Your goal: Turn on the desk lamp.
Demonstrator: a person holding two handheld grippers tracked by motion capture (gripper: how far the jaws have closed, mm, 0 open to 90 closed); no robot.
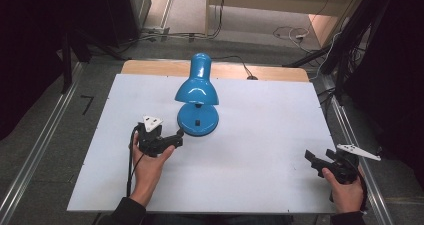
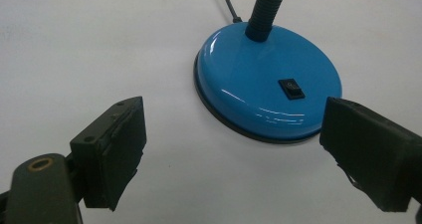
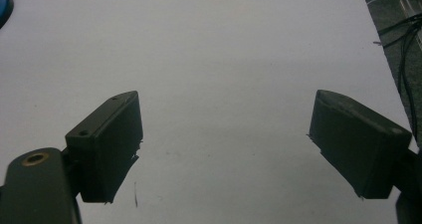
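A blue desk lamp [image 1: 197, 85] stands on the white table [image 1: 260, 135], its shade bent forward over its round base [image 1: 198, 120]. In the left gripper view the base [image 2: 268, 84] shows a black rocker switch [image 2: 290, 88] and a black flexible neck [image 2: 263, 10]. My left gripper [image 1: 172, 137] is open just left of the base, its jaws wide apart with nothing between them [image 2: 231, 149]. My right gripper [image 1: 317, 161] is open near the table's right front edge, over bare table [image 3: 224, 144].
The lamp's black cord [image 1: 240, 62] runs off the table's far edge. Cables [image 1: 290, 34] lie on the floor beyond the table. Metal rails [image 1: 40, 145] flank the table. Dark stands rise at the far right [image 1: 350, 35].
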